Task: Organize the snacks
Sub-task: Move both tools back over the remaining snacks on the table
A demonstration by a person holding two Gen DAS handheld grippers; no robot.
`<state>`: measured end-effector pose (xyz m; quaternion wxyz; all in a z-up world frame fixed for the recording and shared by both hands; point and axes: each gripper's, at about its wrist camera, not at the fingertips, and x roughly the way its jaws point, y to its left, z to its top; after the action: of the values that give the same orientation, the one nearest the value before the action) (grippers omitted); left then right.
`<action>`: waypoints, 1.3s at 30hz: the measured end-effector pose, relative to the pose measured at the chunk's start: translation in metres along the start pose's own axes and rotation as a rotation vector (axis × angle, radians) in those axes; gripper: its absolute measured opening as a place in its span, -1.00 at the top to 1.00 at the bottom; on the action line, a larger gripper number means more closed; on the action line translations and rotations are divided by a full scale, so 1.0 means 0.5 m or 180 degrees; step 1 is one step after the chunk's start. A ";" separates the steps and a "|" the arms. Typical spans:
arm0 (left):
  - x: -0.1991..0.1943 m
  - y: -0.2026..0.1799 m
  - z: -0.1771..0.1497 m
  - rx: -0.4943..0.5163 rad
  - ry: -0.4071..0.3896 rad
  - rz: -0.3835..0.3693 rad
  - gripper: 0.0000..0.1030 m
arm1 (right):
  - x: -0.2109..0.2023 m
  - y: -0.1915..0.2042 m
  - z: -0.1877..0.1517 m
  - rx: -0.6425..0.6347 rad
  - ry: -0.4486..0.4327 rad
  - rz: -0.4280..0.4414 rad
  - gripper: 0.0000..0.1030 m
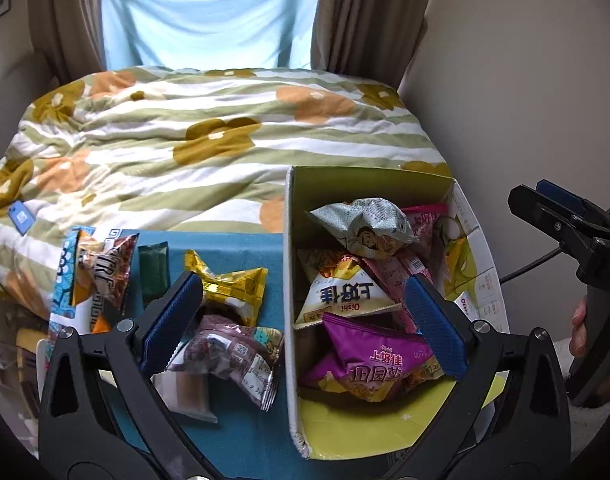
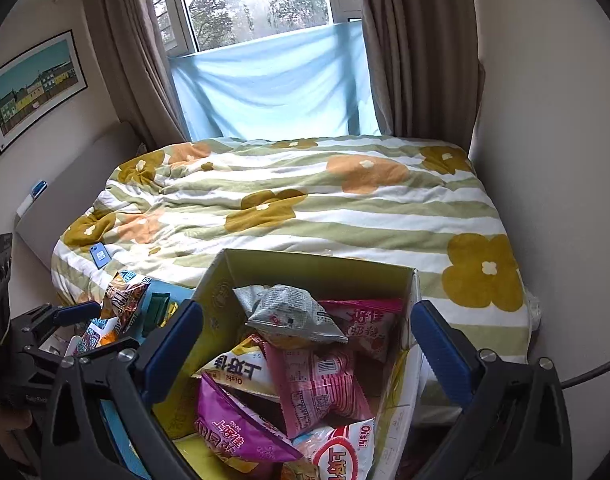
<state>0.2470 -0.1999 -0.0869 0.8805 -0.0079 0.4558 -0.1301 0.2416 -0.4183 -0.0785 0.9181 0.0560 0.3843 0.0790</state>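
Observation:
A cardboard box with a yellow-green inside holds several snack bags: a crumpled grey packet, a white Oishi bag, a purple bag and pink packets. Left of the box, loose snacks lie on a blue surface: a gold packet, a brown-purple packet, a dark green stick and colourful bags. My left gripper is open, straddling the box's left wall above the snacks. My right gripper hangs open and empty over the box.
Behind the box lies a bed with a flowered striped duvet; a small blue card rests on it. A plain wall stands close on the right. A hand holds the right gripper's handle. Curtains and a window are at the back.

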 end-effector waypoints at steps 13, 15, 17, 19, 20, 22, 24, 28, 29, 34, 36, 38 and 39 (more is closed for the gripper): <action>-0.142 0.227 -0.048 -0.0144 -0.0180 0.0209 -0.95 | -0.063 0.183 -0.022 -0.0121 -0.0196 0.0113 -1.00; -0.158 0.280 -0.057 -0.0177 -0.0156 0.0202 -0.95 | -0.069 0.226 -0.030 -0.0108 -0.0215 0.0108 -1.00; -0.174 0.332 -0.066 -0.0194 -0.0141 0.0236 -0.95 | -0.074 0.268 -0.038 -0.0110 -0.0255 0.0092 -1.00; -0.184 0.379 -0.076 -0.0217 -0.0112 0.0214 -0.95 | -0.077 0.309 -0.047 -0.0077 -0.0330 0.0085 -1.00; -0.187 0.402 -0.082 -0.0225 -0.0097 0.0202 -0.95 | -0.075 0.329 -0.051 -0.0042 -0.0343 0.0093 -1.00; -0.186 0.441 -0.095 -0.0224 -0.0050 0.0180 -0.95 | -0.069 0.366 -0.063 0.0027 -0.0373 0.0104 -1.00; -0.180 0.479 -0.108 -0.0217 0.0012 0.0125 -0.95 | -0.061 0.405 -0.079 0.0056 -0.0388 0.0085 -1.00; -0.147 0.526 -0.136 0.0007 0.0167 -0.0051 -0.95 | -0.037 0.475 -0.113 0.0088 -0.0368 -0.0012 -1.00; -0.137 0.533 -0.143 0.0122 0.0206 -0.0085 -0.95 | -0.029 0.490 -0.124 0.0103 -0.0356 -0.0039 -1.00; -0.063 0.529 -0.178 0.1037 0.0419 -0.0290 -0.95 | 0.016 0.541 -0.194 0.0272 -0.0192 -0.0190 -1.00; -0.029 0.518 -0.191 0.1435 0.0509 -0.0365 -0.95 | 0.040 0.551 -0.221 0.0366 -0.0080 -0.0240 -1.00; 0.005 0.503 -0.206 0.1808 0.0585 -0.0450 -0.95 | 0.064 0.559 -0.245 0.0430 0.0042 -0.0288 -1.00; 0.021 0.494 -0.213 0.1982 0.0623 -0.0491 -0.95 | 0.075 0.564 -0.258 0.0435 0.0100 -0.0312 -1.00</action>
<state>0.2219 0.0473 -0.1903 0.7802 0.2395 0.4747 -0.3295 0.1465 -0.1293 -0.1487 0.9088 0.0983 0.4055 0.0084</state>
